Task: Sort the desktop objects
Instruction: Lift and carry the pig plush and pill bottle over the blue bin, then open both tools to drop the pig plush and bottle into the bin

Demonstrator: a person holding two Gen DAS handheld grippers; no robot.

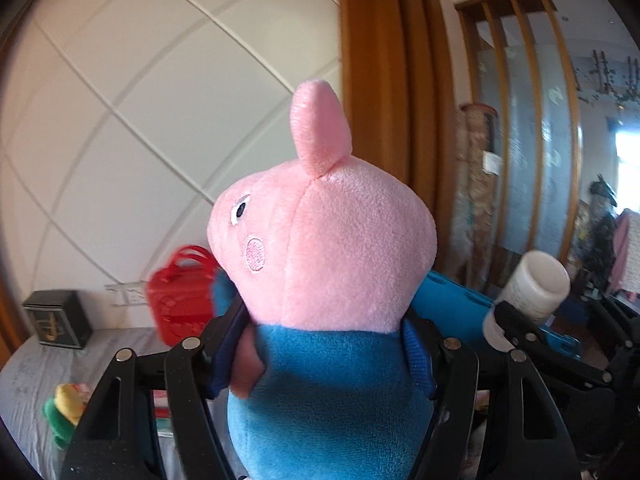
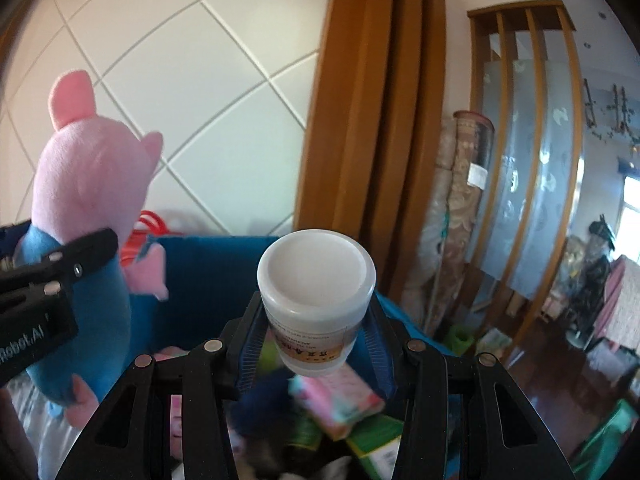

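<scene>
A pink pig plush in a blue shirt stands upright between the fingers of my left gripper, which is shut on its body. In the right wrist view the plush hangs at the left with the left gripper clamped on it. A white pill bottle with a wide cap and an orange label sits in my right gripper, pressed between the blue pads. That bottle and the right gripper also show at the right of the left wrist view. Both are raised above a blue bin.
The blue bin holds a pink box, a green box and other blurred items. A red basket stands behind the plush. A black box and a green-yellow toy lie on the grey tablecloth. A white panelled wall is behind.
</scene>
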